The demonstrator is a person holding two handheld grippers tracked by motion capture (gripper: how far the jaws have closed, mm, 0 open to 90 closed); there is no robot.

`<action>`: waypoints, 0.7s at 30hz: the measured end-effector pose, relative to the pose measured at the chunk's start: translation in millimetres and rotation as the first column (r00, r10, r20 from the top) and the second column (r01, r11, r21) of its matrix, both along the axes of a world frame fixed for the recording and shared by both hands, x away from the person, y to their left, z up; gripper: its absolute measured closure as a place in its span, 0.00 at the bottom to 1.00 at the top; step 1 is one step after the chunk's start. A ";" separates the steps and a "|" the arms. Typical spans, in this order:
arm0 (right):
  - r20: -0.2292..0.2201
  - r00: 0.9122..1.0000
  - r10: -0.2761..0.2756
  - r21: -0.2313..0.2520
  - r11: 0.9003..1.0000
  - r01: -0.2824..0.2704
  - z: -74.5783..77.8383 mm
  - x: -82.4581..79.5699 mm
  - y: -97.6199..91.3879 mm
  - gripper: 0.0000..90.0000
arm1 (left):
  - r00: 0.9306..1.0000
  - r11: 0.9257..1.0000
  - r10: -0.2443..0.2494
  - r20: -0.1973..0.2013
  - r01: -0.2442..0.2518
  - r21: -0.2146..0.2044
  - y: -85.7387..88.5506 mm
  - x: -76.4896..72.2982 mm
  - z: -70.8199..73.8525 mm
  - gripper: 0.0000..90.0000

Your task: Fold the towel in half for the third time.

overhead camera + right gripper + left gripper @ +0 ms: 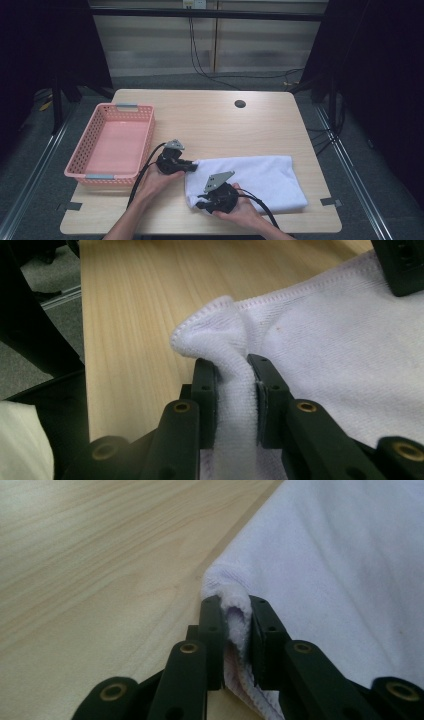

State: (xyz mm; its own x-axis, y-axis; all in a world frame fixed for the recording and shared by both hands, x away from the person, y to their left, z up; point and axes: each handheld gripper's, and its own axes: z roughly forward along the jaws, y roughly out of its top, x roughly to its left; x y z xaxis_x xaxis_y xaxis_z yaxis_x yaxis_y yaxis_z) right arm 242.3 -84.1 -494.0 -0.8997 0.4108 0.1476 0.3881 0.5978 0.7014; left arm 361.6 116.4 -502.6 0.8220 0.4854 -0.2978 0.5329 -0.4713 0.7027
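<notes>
A white folded towel (260,177) lies flat on the wooden table (215,120), toward the front right. My left gripper (194,164) is at the towel's far left corner, jaws shut on a pinch of the cloth (236,611). At the near left corner my right gripper (199,204) is also shut on the towel, with a fold of cloth (235,385) bunched between its pads. The towel (350,565) spreads away to the right in the left gripper view, and the towel (340,345) in the right gripper view lies flat beyond the pinched fold.
An empty pink plastic basket (95,145) stands at the table's left side, close to the left hand. A dark round hole (240,104) is in the tabletop at the back. Cables run on the floor behind the table.
</notes>
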 end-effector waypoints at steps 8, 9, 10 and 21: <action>0.011 1.000 -0.025 0.064 0.998 0.024 25.6 1.9 -8.7 0.85 | 0.998 0.993 0.046 -0.050 -0.051 -0.110 6.3 5.2 16.0 0.89; 0.017 0.999 -0.027 0.074 0.997 0.026 29.1 2.3 -10.0 0.85 | 0.998 0.992 0.051 -0.049 -0.056 -0.110 6.9 5.3 17.9 0.89; 0.024 0.999 -0.029 0.083 0.996 0.027 33.4 2.5 -11.6 0.85 | 0.997 0.989 0.060 -0.055 -0.067 -0.132 7.9 5.8 20.1 0.89; 0.020 0.997 -0.079 0.205 0.976 0.073 68.7 11.5 -15.8 0.85 | 0.996 0.974 0.085 -0.016 -0.087 -0.209 14.7 16.0 60.6 0.89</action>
